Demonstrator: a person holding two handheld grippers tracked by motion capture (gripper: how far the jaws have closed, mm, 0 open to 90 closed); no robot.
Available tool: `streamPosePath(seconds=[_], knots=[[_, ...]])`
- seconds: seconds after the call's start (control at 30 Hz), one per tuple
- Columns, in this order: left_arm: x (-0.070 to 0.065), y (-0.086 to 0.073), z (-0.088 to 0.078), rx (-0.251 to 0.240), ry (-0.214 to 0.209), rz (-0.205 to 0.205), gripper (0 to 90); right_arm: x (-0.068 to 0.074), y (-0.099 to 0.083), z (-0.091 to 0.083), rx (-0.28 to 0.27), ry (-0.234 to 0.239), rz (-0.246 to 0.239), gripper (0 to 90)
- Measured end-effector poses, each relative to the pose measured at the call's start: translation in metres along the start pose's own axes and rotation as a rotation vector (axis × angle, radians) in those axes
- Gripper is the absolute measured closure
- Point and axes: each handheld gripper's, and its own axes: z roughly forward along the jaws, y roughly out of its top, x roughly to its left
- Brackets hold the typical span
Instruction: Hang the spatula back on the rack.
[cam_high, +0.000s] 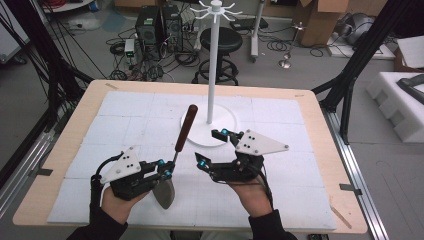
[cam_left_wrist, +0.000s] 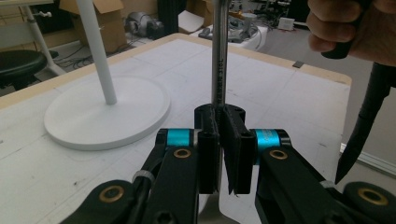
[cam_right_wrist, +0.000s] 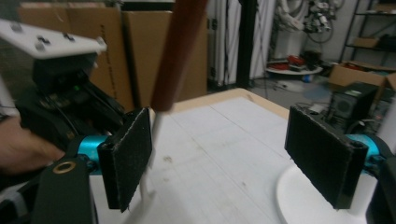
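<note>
A spatula with a brown handle (cam_high: 186, 127) and a metal blade (cam_high: 164, 192) stands tilted, handle up, over the white mat. My left gripper (cam_high: 167, 168) is shut on its thin metal shaft (cam_left_wrist: 219, 60), which rises straight between the closed pads (cam_left_wrist: 208, 149). My right gripper (cam_high: 212, 148) hovers just right of the spatula, open, with nothing between its pads (cam_right_wrist: 130, 154). In the right gripper view the brown handle (cam_right_wrist: 180, 46) runs up beside the left pad, apart from it, with the left gripper (cam_right_wrist: 60, 93) behind it.
A white hanger stand (cam_high: 214, 65) with a round base (cam_high: 197, 135) rises at the mat's middle back, close behind the right gripper. The white mat (cam_high: 280, 200) covers a wooden table (cam_high: 70, 135). A stool, boxes and cables lie on the floor beyond.
</note>
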Motion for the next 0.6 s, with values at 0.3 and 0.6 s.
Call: streamPosePath(seconds=[0.3,0.6], knots=[[-0.009,0.004,0.009,-0.007,-0.001,0.018,84.0,0.008,0.017,0.018,-0.015,0.098,0.003,35.5],[-0.013,0.006,0.012,-0.023,0.007,0.029,84.1,0.009,0.022,0.024,-0.041,0.140,0.038,52.0]])
